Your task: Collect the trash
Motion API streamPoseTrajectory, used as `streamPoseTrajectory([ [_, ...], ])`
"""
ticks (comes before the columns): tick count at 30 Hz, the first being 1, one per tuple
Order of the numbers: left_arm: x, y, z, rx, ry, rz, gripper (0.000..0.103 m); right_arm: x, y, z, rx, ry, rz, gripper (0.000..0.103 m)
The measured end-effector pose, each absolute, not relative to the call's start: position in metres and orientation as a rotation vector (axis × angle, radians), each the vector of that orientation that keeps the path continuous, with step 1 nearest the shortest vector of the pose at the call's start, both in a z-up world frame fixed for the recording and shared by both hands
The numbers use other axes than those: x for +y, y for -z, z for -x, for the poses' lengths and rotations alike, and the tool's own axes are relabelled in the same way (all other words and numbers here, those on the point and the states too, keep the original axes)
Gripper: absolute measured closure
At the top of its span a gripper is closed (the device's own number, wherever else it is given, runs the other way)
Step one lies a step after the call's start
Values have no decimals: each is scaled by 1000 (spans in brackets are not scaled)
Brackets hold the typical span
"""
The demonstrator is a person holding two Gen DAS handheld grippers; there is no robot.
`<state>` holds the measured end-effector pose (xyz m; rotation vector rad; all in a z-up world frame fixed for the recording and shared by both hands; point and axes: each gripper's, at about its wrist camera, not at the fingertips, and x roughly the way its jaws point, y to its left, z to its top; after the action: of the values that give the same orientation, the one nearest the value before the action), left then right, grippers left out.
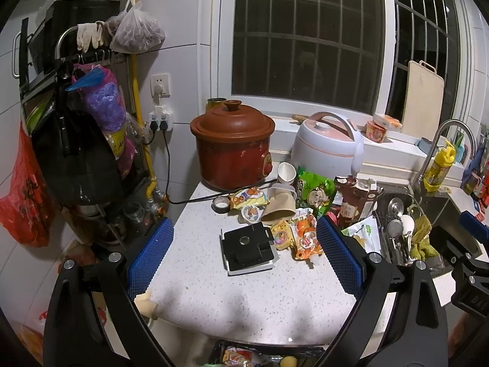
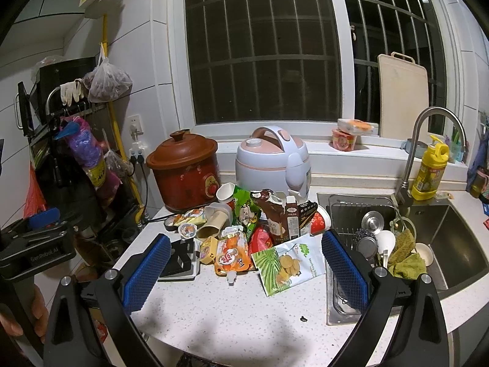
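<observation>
Left wrist view: left gripper (image 1: 244,263) spread wide, empty, above countertop (image 1: 259,299) front edge. Trash pile (image 1: 293,214) mid-counter, toward sink side; black device (image 1: 249,249) lies just beside wrappers. Bin (image 1: 262,356) below front edge.

Right wrist view: right gripper (image 2: 246,273) spread wide, empty. Cookie pouch (image 2: 284,263) nearest.

Risk: sweeping grasp catches device or pushes wrappers into sink (image 2: 443,238).

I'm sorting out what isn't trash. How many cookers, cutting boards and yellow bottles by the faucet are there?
Cookers: 2 (red-brown clay slow cooker, white-and-pink rice cooker)
Beige plastic cutting board: 1
Yellow plastic bottle: 1
Total: 4
</observation>
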<state>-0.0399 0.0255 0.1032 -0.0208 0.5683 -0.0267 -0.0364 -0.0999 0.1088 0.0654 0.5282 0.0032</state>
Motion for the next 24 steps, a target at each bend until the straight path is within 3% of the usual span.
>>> streamPoseTrajectory([
  [24, 23, -96, 45, 580, 54, 8, 11, -104, -106, 44, 533, 14, -77, 5],
])
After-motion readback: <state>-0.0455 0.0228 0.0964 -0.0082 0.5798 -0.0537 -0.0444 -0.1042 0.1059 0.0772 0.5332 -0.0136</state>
